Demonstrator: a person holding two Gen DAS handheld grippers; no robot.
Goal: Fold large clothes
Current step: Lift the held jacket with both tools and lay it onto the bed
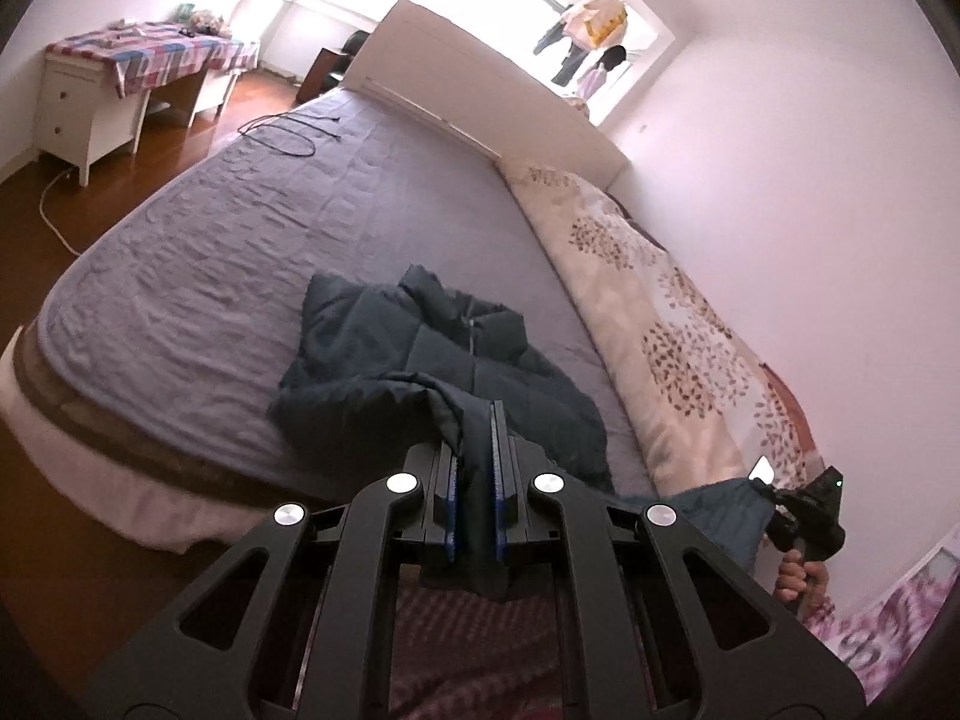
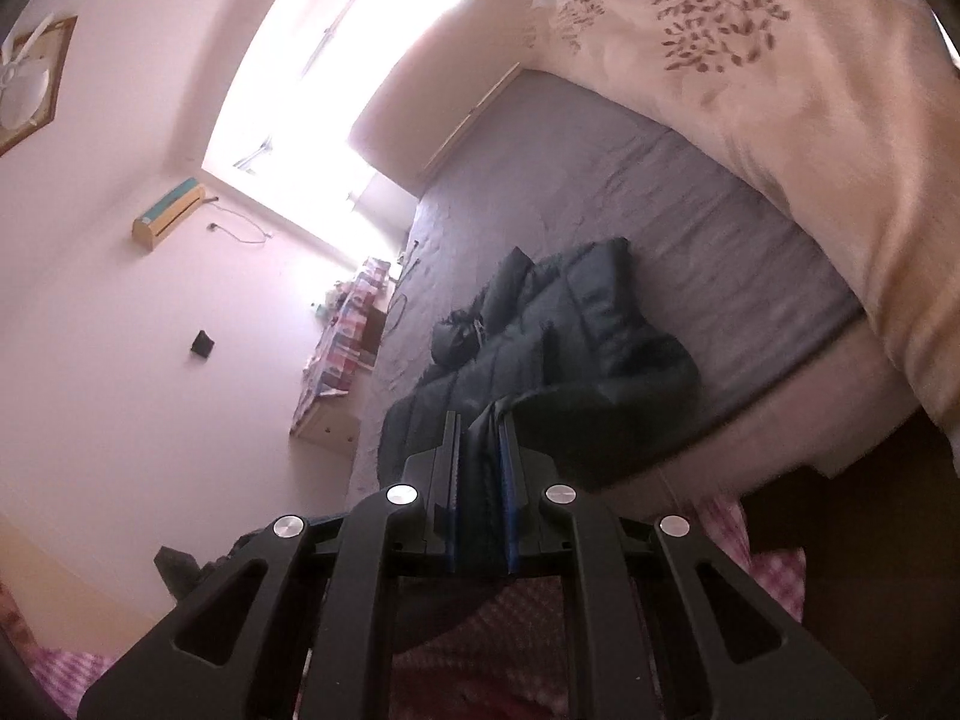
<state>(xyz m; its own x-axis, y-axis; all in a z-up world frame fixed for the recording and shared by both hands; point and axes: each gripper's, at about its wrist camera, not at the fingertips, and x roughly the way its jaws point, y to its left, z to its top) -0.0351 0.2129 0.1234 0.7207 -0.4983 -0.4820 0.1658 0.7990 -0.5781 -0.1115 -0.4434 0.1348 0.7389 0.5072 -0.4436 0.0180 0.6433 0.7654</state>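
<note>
A dark blue quilted puffer jacket (image 1: 432, 354) lies crumpled on the grey bed (image 1: 240, 252), collar away from me. My left gripper (image 1: 477, 420) is shut on the jacket's near hem, with fabric hanging between its jaws. My right gripper (image 2: 480, 426) is shut on another part of the jacket's (image 2: 570, 324) edge. In the left wrist view the right gripper (image 1: 807, 510) shows at the lower right, held in a hand, with jacket fabric stretched to it. The right wrist view is rolled sideways.
A cream quilt with a brown leaf print (image 1: 660, 312) lies along the bed's right side by the wall. A black cable (image 1: 288, 132) lies at the bed's far end. A white headboard (image 1: 480, 96) stands beyond. A desk with a checked cloth (image 1: 144, 60) stands far left.
</note>
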